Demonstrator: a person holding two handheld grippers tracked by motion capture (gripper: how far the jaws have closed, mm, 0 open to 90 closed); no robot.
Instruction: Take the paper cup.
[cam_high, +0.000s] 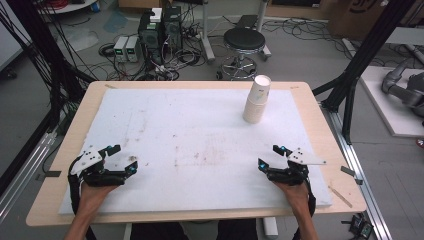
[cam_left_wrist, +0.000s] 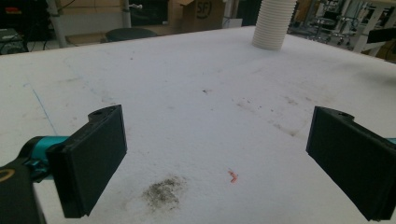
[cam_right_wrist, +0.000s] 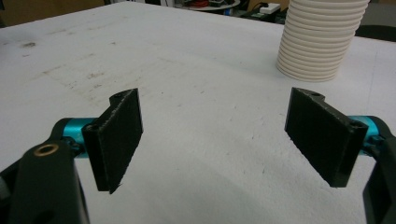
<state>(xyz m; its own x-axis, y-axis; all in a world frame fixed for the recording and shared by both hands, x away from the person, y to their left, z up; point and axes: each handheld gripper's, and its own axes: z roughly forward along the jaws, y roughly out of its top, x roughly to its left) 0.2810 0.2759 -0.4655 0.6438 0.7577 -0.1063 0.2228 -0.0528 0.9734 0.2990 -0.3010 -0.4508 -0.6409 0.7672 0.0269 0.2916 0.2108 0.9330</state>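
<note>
A: Where is the stack of cups (cam_high: 257, 99)?

B: Upright on the white pad (cam_high: 200, 125) that covers the tabletop (cam_high: 310, 115), toward the far right, well apart from both hands.

A: And the left tool (cam_high: 123, 158)?

B: Low over the pad's near left edge, jaws spread wide with nothing between them. A grey smudge (cam_left_wrist: 163, 192) and a small red speck (cam_left_wrist: 232, 176) lie on the pad below.

A: The right tool (cam_high: 272, 156)?

B: At the near right, jaws also apart and empty, the cups ahead of it.
</note>
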